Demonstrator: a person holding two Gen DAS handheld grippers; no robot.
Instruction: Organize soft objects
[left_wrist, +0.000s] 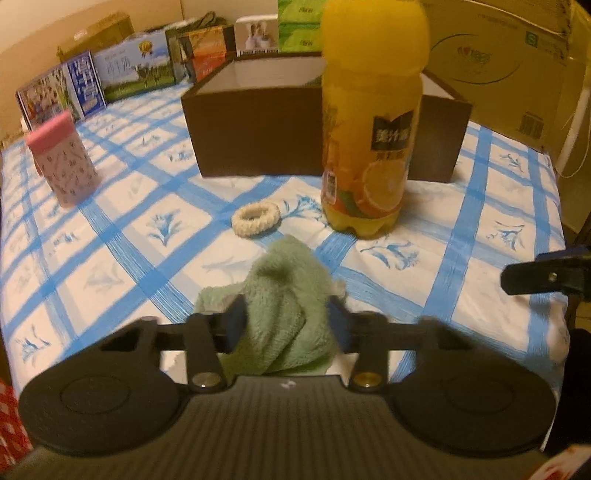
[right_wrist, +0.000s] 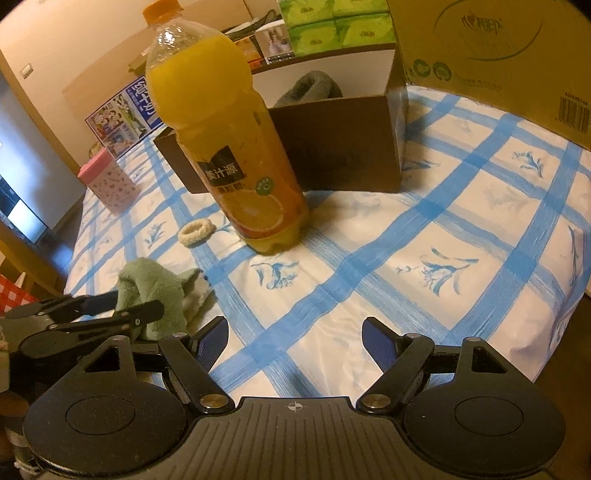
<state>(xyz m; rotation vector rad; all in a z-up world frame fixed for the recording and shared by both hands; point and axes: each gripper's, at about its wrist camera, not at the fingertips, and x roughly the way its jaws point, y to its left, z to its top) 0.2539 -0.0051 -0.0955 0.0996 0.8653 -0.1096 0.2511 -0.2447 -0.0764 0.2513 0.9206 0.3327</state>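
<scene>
So I've got the left tool (left_wrist: 286, 317) clamped on the green fuzzy cloth (left_wrist: 284, 295), both fingers pinching into the bunched-up middle so it hangs together as one lump instead of trailing. It's sitting right at the near edge of the bed (left_wrist: 461, 240), low over the blue checked sheet, and I can't quite tell if the bottom folds are touching the sheet. The right tool (right_wrist: 295, 338) is wide open with nothing in it, just hovering off to the side, I guess so it's free for the next grab. The brown box (left_wrist: 258, 129) at the back looks like the drop spot, since from the right camera I can see a grey soft thing (right_wrist: 310, 86) already inside. The annoying bit: the orange juice bottle (left_wrist: 369, 122) stands right between me and the box, so I'd say the cloth needs to go up and around it on the left. The cream scrunchie (left_wrist: 255, 218) lies just beside the bottle's base, probably next in line. The pink-lidded tin (left_wrist: 62, 162) is well off to the left, out of the way.
</scene>
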